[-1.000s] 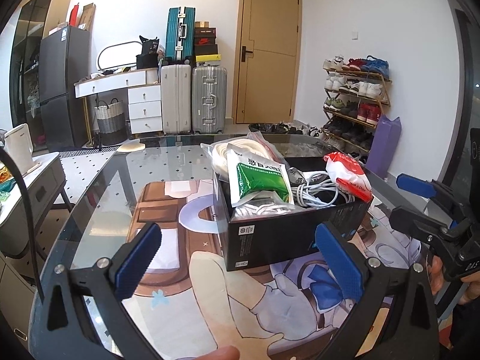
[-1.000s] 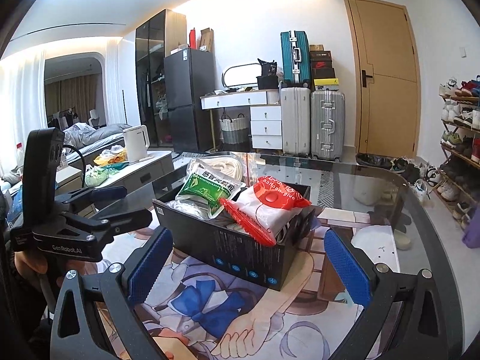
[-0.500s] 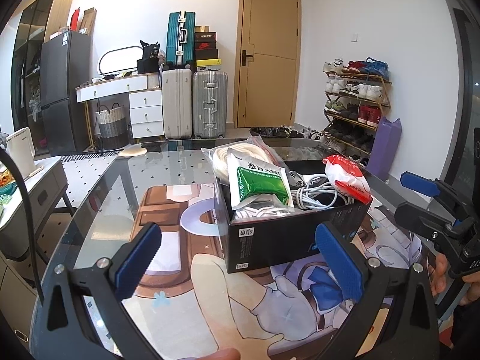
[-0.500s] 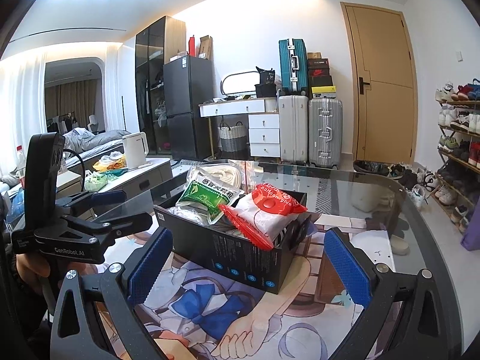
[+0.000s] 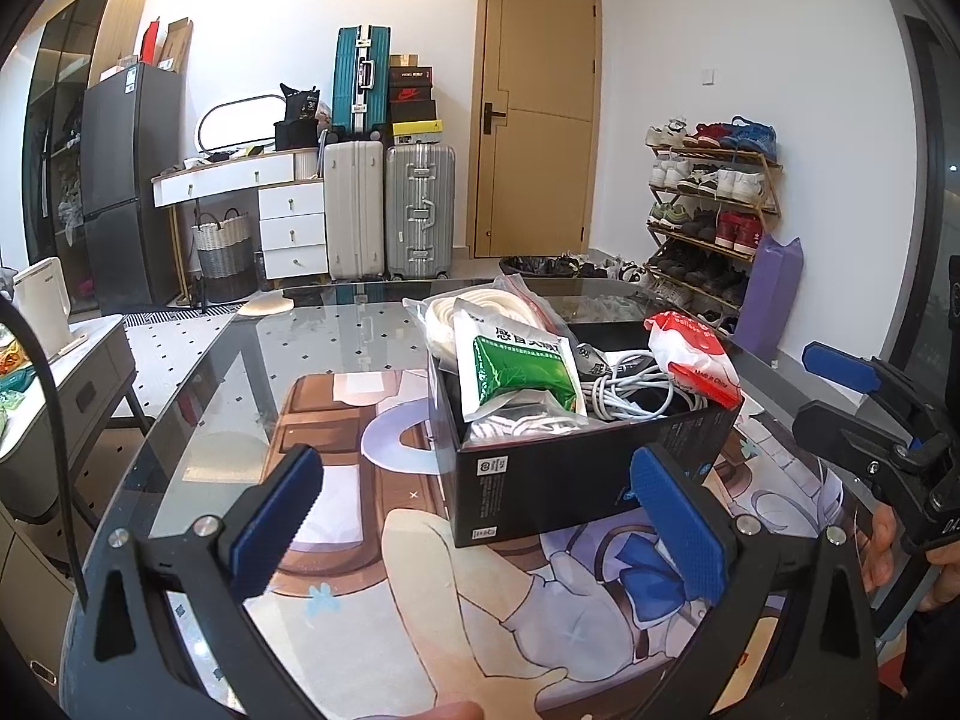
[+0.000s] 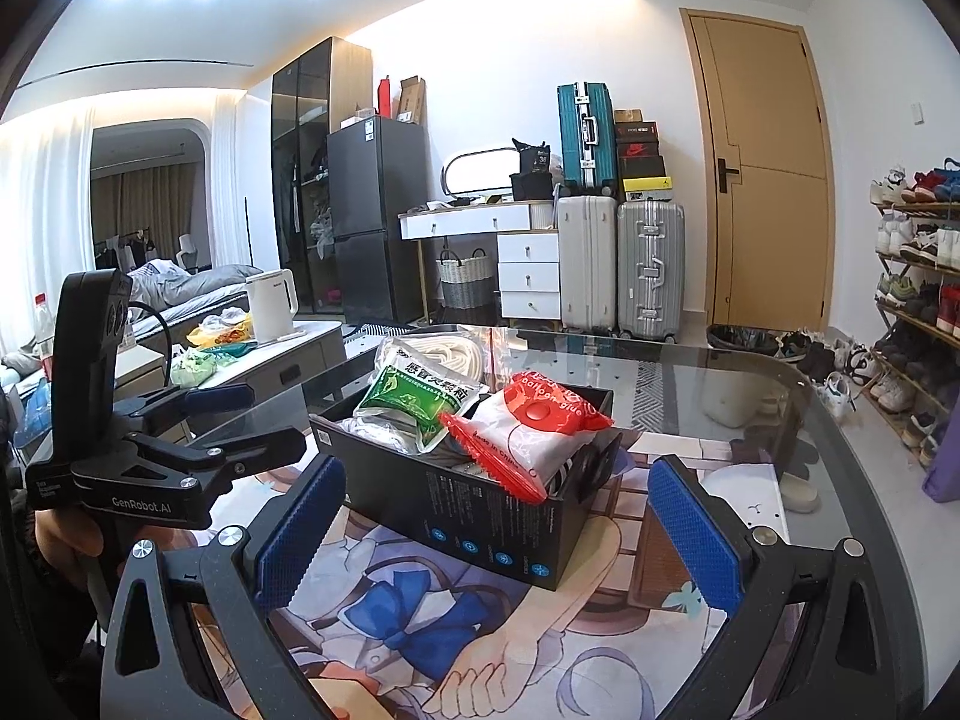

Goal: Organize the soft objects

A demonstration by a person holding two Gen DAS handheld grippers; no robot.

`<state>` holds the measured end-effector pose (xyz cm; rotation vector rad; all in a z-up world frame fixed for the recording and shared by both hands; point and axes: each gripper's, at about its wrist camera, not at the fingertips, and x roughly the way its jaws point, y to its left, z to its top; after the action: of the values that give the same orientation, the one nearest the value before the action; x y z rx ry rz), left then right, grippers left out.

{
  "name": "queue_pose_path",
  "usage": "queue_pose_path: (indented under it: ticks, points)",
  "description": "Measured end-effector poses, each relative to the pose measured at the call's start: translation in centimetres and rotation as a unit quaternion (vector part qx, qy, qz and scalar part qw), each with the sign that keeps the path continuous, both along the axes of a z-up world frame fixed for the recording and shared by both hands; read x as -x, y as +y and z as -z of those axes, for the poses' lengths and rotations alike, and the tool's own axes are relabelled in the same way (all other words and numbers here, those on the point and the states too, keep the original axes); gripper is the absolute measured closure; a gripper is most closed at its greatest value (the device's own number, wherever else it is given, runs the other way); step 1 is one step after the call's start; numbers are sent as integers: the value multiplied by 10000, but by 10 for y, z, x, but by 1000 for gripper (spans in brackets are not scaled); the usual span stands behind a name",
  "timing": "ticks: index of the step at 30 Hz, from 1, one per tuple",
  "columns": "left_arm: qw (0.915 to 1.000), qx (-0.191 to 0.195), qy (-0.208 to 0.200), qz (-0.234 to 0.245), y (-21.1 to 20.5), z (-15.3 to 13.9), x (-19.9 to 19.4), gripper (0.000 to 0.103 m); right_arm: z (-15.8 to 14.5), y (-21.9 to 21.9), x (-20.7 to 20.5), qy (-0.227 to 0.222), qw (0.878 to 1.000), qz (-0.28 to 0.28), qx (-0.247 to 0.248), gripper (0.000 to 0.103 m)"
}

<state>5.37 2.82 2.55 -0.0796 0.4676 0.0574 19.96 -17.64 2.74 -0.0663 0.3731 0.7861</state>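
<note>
Standing on the glass table (image 5: 198,384), the black box (image 5: 576,480) held a green packet (image 5: 516,369), a red-and-white bag (image 6: 528,438) and a white cable (image 5: 630,390). You kept the left gripper (image 5: 480,528) and right gripper (image 6: 492,531) near it, both spread wide, holding nothing.

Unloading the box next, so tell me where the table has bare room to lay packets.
Bare mat lies between the left gripper and the black box, and bare glass table left of and behind it. The box is crowded: green packet, red-and-white packet, cables. The right gripper hangs nearby.
</note>
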Motion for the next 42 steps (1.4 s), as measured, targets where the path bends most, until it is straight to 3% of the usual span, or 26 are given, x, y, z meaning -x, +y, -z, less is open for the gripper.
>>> queue_pose_path:
  ticks: [42]
  points:
    - [10000, -4, -42, -8, 0, -5, 1, 0, 0, -1, -1, -13, 10000, 4, -4, 1]
